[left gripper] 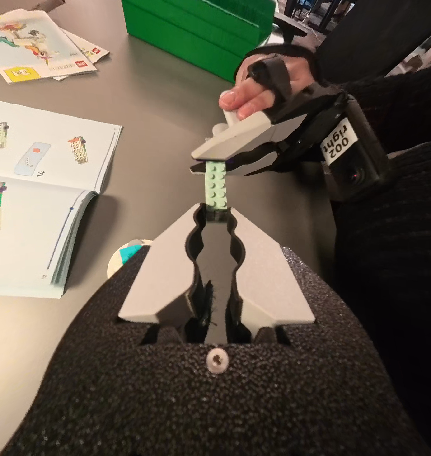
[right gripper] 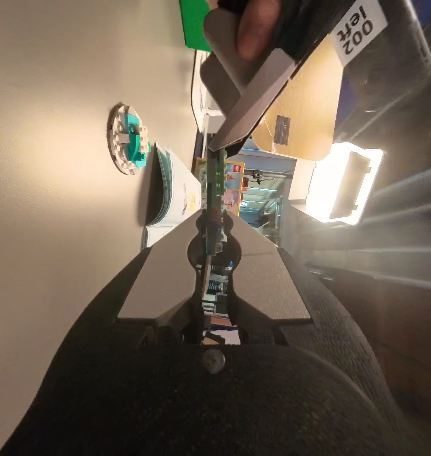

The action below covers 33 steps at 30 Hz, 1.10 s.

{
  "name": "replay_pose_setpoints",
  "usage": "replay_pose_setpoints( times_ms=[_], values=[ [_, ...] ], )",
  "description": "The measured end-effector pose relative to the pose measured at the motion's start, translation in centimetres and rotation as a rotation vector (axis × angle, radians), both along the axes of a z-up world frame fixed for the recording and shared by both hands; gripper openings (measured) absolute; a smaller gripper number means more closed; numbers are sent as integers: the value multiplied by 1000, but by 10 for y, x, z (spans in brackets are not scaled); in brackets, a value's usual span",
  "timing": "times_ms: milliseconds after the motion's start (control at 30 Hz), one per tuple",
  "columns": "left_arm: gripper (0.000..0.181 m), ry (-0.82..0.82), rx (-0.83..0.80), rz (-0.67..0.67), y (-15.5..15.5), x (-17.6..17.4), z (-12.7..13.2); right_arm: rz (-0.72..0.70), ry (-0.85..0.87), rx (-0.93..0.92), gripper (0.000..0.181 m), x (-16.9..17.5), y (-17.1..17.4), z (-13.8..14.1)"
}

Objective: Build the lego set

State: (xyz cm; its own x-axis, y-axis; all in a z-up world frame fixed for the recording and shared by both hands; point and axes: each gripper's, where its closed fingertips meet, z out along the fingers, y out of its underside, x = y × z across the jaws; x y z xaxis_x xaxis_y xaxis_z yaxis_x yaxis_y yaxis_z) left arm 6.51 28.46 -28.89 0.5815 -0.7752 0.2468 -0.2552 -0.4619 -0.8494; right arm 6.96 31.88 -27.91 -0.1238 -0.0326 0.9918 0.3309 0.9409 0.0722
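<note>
A long mint green studded plate (left gripper: 215,183) with darker pieces under it is held in the air between both grippers. My left gripper (left gripper: 215,209) is shut on its near end. My right gripper (left gripper: 206,165) comes in from the right, turned on its side, and is shut on the far end. In the right wrist view the plate (right gripper: 215,187) shows edge-on, my right gripper (right gripper: 214,218) clamps it, and the left gripper (right gripper: 220,150) meets it from above. A round white base with teal pieces (right gripper: 128,140) sits on the table, half hidden in the left wrist view (left gripper: 125,254).
An open instruction booklet (left gripper: 42,197) lies on the grey table (left gripper: 148,111) to the left, also in the right wrist view (right gripper: 175,195). Two closed booklets (left gripper: 37,47) lie farther back. A green box (left gripper: 197,32) stands at the far edge. A person's dark sleeve (left gripper: 394,222) fills the right. Across from one pair of fingers to the other is roughly 4 cm.
</note>
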Motion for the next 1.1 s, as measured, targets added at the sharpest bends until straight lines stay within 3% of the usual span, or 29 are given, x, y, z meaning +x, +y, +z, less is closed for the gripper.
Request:
replay_pose_setpoints(
  times_ms=[233,333,467,600,833,967,1100],
  values=[
    [18,38,112,0,0,2,20,-9,31,-77,10,-2,1,14],
    [42,-9,245,8,-1,5,44,-24,17,-84,10,-3,2,19],
    [64,162,542,25,-1,-1,59,-32,-4,-118,10,-6,1,28],
    [59,515,825,20,-1,-3,58,-75,-33,-136,10,-8,3,37],
    [42,1008,1090,64,12,-5,53,-139,-48,-146,10,-12,4,47],
    [41,1154,1141,87,20,-9,49,-136,-56,-139,10,-14,1,47],
    [32,1172,1144,93,22,-11,47,-131,-67,-150,10,-14,-2,45]
  ],
)
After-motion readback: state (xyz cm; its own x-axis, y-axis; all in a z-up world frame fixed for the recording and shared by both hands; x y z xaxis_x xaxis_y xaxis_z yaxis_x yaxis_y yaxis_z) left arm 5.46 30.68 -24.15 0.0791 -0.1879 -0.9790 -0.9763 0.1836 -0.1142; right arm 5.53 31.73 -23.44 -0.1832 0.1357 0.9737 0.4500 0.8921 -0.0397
